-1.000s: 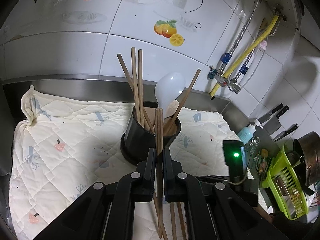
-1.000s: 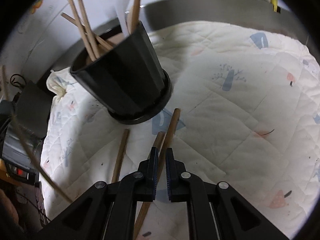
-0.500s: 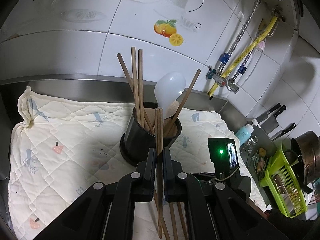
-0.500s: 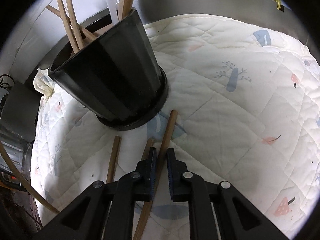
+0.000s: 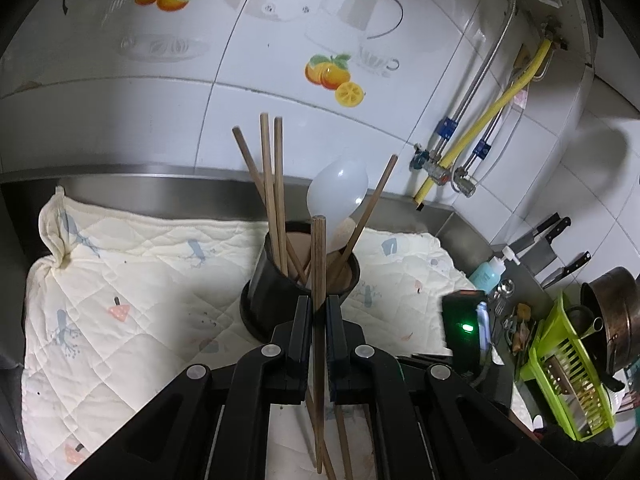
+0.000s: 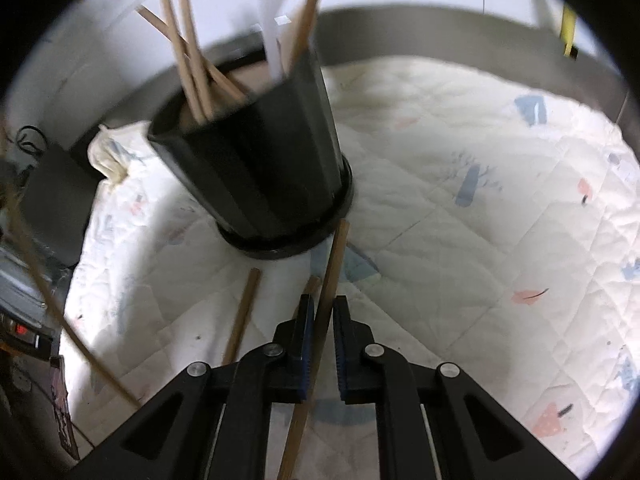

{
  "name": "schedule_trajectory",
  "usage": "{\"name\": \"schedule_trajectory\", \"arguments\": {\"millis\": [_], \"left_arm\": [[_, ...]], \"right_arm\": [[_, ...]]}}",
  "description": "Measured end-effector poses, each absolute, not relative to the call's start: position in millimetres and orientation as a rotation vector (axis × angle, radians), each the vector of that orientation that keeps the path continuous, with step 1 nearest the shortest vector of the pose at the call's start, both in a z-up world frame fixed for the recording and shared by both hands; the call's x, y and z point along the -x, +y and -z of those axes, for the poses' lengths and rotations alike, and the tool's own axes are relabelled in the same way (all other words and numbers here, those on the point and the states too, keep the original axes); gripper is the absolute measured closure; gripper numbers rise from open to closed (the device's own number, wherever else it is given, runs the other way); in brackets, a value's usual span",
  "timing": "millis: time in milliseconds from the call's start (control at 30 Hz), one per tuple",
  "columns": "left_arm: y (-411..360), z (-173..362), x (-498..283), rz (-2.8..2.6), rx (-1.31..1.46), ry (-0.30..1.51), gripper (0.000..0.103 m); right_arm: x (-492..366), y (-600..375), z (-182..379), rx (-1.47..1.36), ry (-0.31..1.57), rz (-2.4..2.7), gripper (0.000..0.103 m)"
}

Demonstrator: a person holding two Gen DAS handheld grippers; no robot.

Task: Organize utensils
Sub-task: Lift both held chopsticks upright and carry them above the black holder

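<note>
A black utensil holder (image 5: pixel 276 292) stands on a quilted cream mat (image 5: pixel 132 280) and holds several wooden chopsticks and a white spoon (image 5: pixel 336 196). My left gripper (image 5: pixel 318 312) is shut on a wooden chopstick (image 5: pixel 319 264), held upright just in front of the holder. My right gripper (image 6: pixel 321 316) is shut on another chopstick (image 6: pixel 334 268), whose tip points at the holder's base (image 6: pixel 280 184). Two more chopsticks (image 6: pixel 242 316) lie on the mat beside it.
A tiled wall with pipes and a yellow hose (image 5: pixel 480 128) rises behind the mat. At the right are knives (image 5: pixel 548 232), a blue bottle (image 5: pixel 488 272), a green rack (image 5: pixel 560 376) and a pot (image 5: pixel 612 312). A black device with a green light (image 5: pixel 464 328) sits near the mat's right edge.
My right gripper has lifted its chopstick off the mat and drawn back a little from the holder. My left gripper still holds its chopstick upright in nearly the same place.
</note>
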State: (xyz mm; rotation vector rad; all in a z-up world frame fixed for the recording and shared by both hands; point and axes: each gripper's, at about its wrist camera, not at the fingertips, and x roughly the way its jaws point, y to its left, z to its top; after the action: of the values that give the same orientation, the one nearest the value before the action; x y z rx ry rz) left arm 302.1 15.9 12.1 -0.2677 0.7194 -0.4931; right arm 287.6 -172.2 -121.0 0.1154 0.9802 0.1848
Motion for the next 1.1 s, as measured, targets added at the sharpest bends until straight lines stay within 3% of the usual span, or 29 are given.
{"name": "schedule_trajectory", "arguments": {"millis": [500,1100], "left_arm": [[16,-61,-305,0.493,0.267,0.604,0.097],[16,-135,-321,0.470,0.260,0.422,0.097]], "right_arm": [[-234,-182,36,-0.079,0.670,-0.271,0.093],[-223,-179,-32,-0.013,0.476,-0.300,0.093]]}}
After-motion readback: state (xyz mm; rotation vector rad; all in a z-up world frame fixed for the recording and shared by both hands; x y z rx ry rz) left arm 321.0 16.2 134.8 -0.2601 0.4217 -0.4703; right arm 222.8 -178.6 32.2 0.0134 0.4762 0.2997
